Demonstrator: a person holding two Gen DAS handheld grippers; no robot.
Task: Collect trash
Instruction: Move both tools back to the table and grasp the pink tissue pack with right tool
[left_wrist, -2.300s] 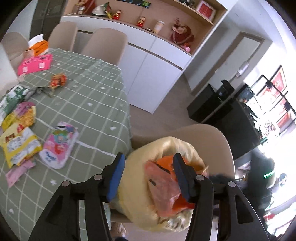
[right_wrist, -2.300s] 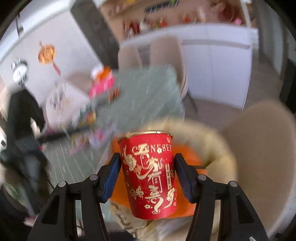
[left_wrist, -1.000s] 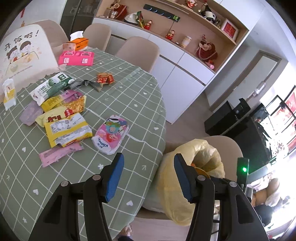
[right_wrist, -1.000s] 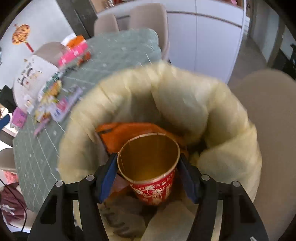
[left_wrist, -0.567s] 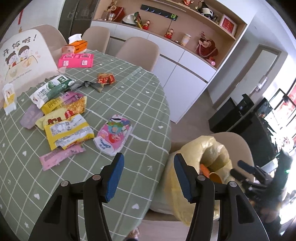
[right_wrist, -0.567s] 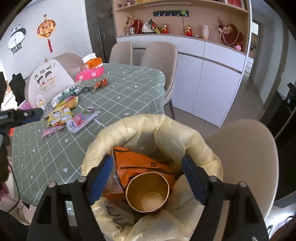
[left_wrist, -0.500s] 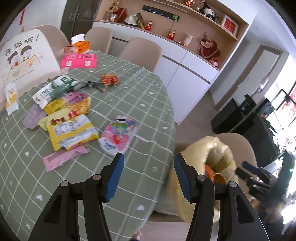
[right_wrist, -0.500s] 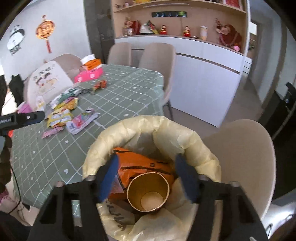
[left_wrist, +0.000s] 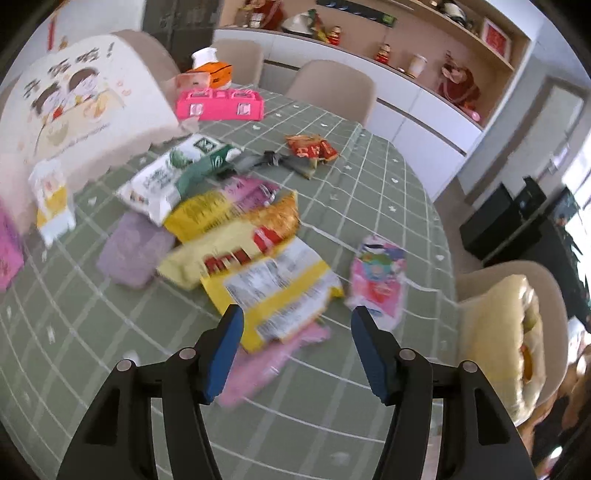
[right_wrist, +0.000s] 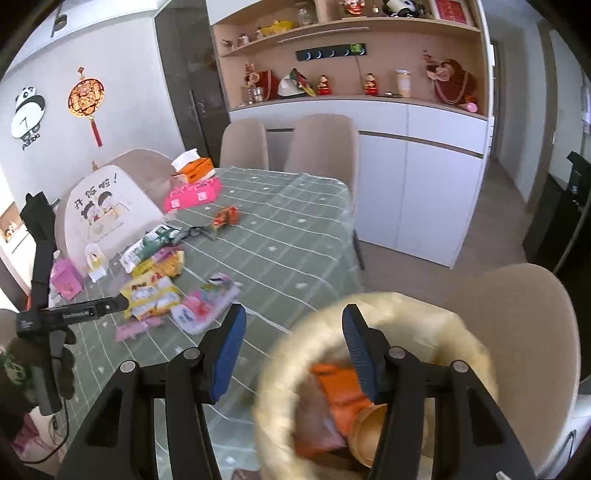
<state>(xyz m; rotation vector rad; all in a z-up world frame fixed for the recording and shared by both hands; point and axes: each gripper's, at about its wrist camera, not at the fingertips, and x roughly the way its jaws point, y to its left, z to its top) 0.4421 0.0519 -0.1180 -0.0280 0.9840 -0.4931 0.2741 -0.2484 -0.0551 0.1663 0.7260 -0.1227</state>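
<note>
My left gripper (left_wrist: 295, 321) hangs low over the green checked table (left_wrist: 388, 192), its jaws opening, with nothing pressed between the pads. Just beyond its tips lie a yellow packet (left_wrist: 273, 291) and a pink wrapper (left_wrist: 273, 354). A pink-and-white packet (left_wrist: 376, 280) lies to the right, and several more wrappers sit farther back. My right gripper (right_wrist: 294, 317) is open and empty above the yellow trash bag (right_wrist: 406, 299), which sits on a beige chair (right_wrist: 535, 332). Inside the bag are the red cup (right_wrist: 369, 432), mouth up, and an orange wrapper (right_wrist: 343, 387).
A pink box (left_wrist: 219, 105) and an orange tissue box (left_wrist: 212, 72) stand at the table's far end. A chair with a cartoon cover (left_wrist: 85, 99) is at the left. More beige chairs and a white cabinet (right_wrist: 436, 177) stand behind the table.
The right gripper let go of the red cup inside the bag and rose out of it. The left gripper swung from the bag toward the wrappers on the table and sank closer to them.
</note>
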